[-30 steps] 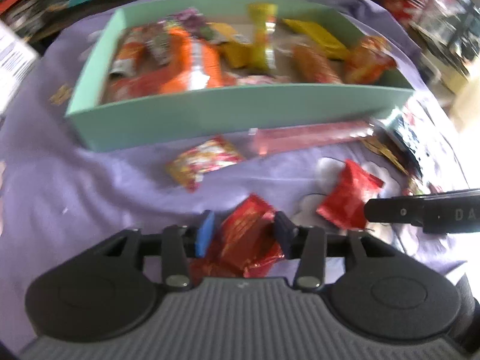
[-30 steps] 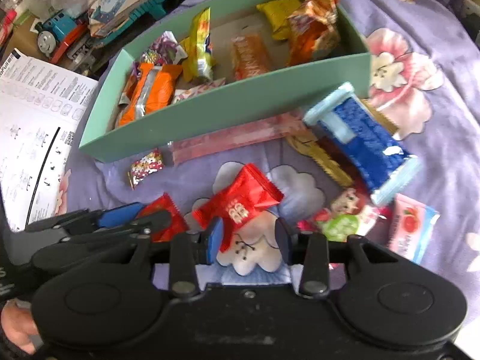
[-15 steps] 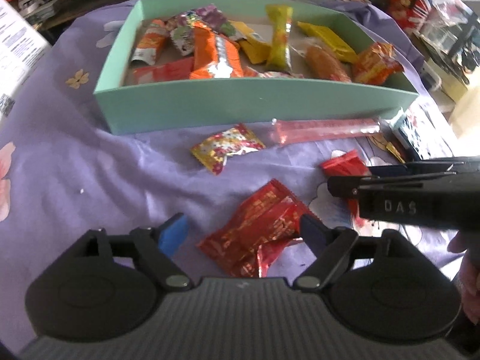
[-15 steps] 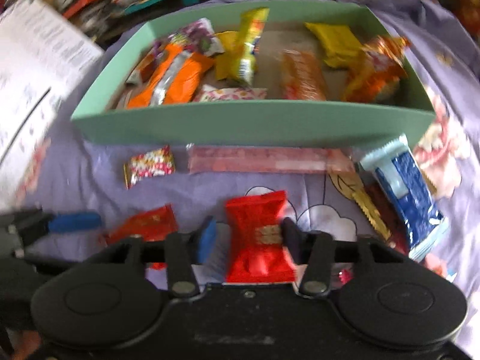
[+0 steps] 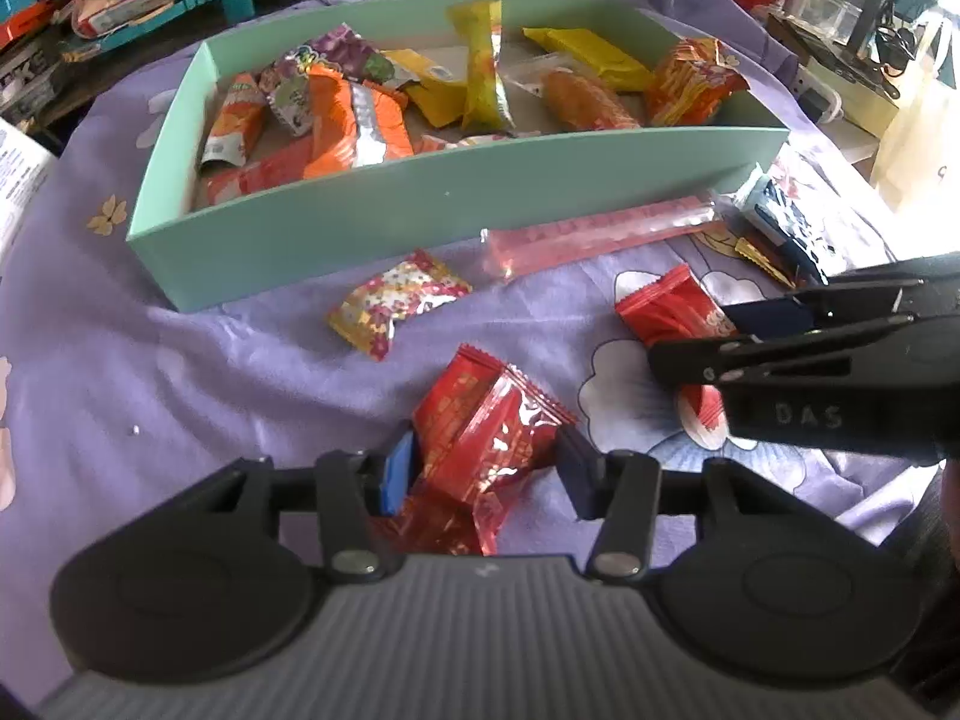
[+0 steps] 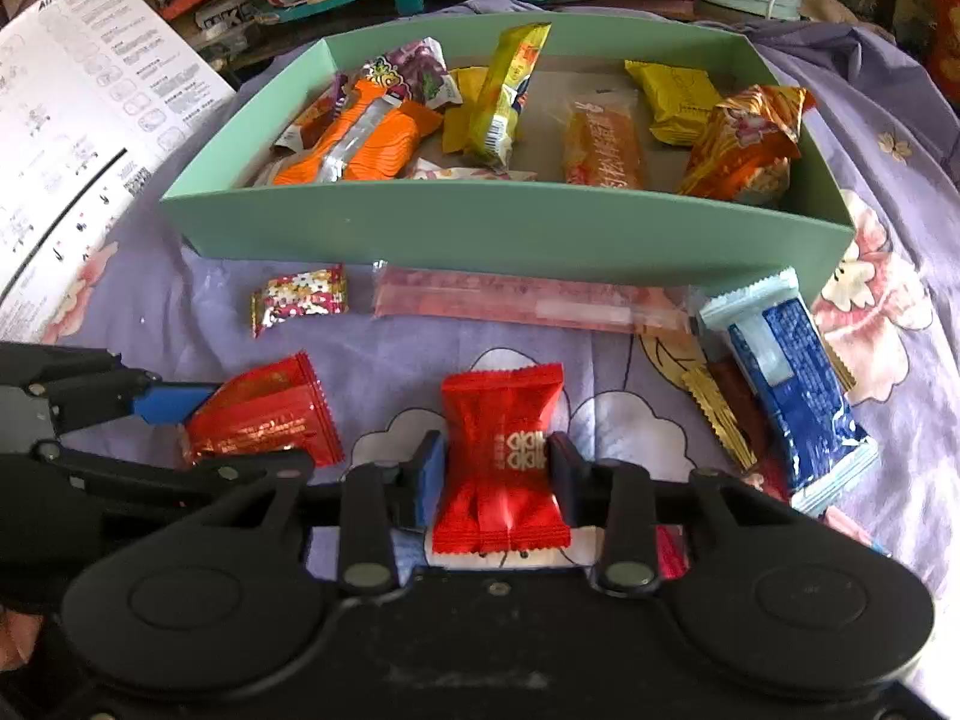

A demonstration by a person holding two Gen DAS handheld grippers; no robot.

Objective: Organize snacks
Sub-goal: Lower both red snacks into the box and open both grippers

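Closing our left gripper (image 5: pixel 486 471) on a red foil packet (image 5: pixel 486 432), right gripper (image 6: pixel 495 474) pinching a red candy (image 6: pixel 501 456); green box (image 6: pixel 510 228) part-filled, several snacks left on the cloth (image 6: pixel 180 312).

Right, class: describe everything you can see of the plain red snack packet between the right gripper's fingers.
The red snack packet is a small pillow-style pouch of glossy red film with crimped, serrated ends and a small white and gold emblem at its middle. It lies lengthwise on the purple floral cloth, in front of the green box. The right gripper has a finger against each long side, pinching its waist, and its jaws are closing. The packet looks sealed and full.
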